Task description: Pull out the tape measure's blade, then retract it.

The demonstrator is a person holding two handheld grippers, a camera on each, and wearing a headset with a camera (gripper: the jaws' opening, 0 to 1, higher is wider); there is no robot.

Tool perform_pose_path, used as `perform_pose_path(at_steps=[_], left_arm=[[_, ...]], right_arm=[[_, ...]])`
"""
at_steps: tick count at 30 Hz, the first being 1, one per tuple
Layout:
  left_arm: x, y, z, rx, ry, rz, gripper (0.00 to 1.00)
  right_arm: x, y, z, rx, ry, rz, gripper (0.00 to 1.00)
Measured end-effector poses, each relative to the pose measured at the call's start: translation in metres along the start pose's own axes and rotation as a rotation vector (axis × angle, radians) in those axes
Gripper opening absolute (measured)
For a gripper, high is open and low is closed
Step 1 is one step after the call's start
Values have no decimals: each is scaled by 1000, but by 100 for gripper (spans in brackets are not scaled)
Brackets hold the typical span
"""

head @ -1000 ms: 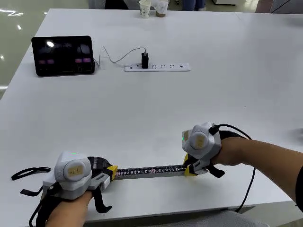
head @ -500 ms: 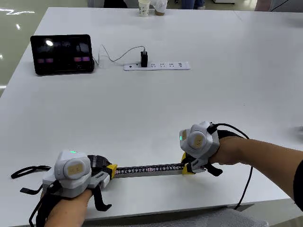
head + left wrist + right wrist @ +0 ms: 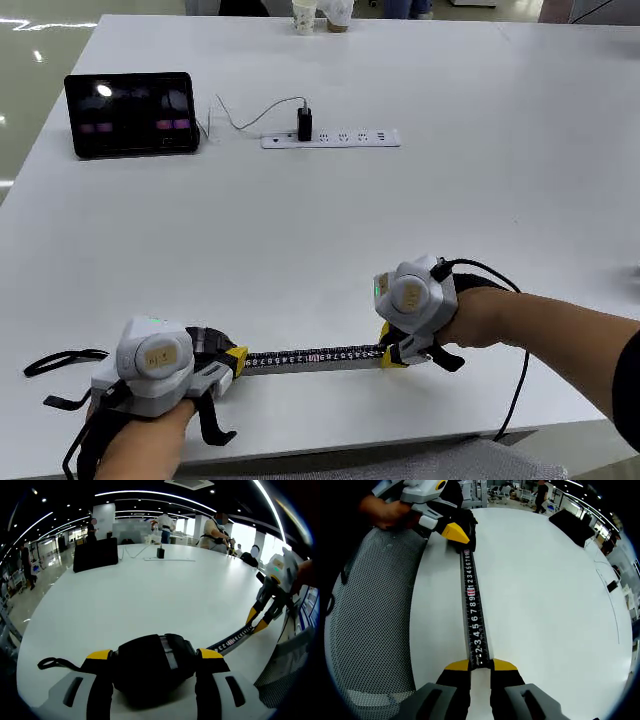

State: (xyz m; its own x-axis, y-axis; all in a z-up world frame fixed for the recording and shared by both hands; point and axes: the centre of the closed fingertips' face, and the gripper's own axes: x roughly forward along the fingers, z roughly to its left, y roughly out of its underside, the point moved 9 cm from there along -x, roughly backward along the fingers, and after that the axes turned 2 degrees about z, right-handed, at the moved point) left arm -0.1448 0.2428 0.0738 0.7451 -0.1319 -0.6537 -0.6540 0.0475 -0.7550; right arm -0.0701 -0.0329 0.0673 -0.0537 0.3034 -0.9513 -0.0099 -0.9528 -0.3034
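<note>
While the left hand-held gripper [image 3: 154, 655] clamps the case [image 3: 150, 672], the right [image 3: 480, 666] pinches the blade [image 3: 471, 605].

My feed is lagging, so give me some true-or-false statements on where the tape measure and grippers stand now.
1. The left gripper is shut on the tape measure's case. True.
2. The blade is fully retracted. False: it is stretched out between the grippers.
3. The right gripper pinches the blade's end. True.
4. The tablet stands beside the right gripper. False: the tablet stands at the table's far left.
5. A charger sits in the power strip. True.
</note>
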Motion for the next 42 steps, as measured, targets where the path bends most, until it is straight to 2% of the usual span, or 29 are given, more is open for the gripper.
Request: perform_pose_path(at_steps=[26,33,36,42], left_arm=[[1,1,1,6,2,2,62],[2,2,0,6,4,2,62],[2,2,0,6,4,3,63],[2,1,-1,8,4,3,63]], right_arm=[[4,-7,0,3,-12,-14,11],[4,-9,0,-4,-15,-5,11],[5,-10,-1,22,-21,-5,11],[5,-11,0,9,-21,1,11]])
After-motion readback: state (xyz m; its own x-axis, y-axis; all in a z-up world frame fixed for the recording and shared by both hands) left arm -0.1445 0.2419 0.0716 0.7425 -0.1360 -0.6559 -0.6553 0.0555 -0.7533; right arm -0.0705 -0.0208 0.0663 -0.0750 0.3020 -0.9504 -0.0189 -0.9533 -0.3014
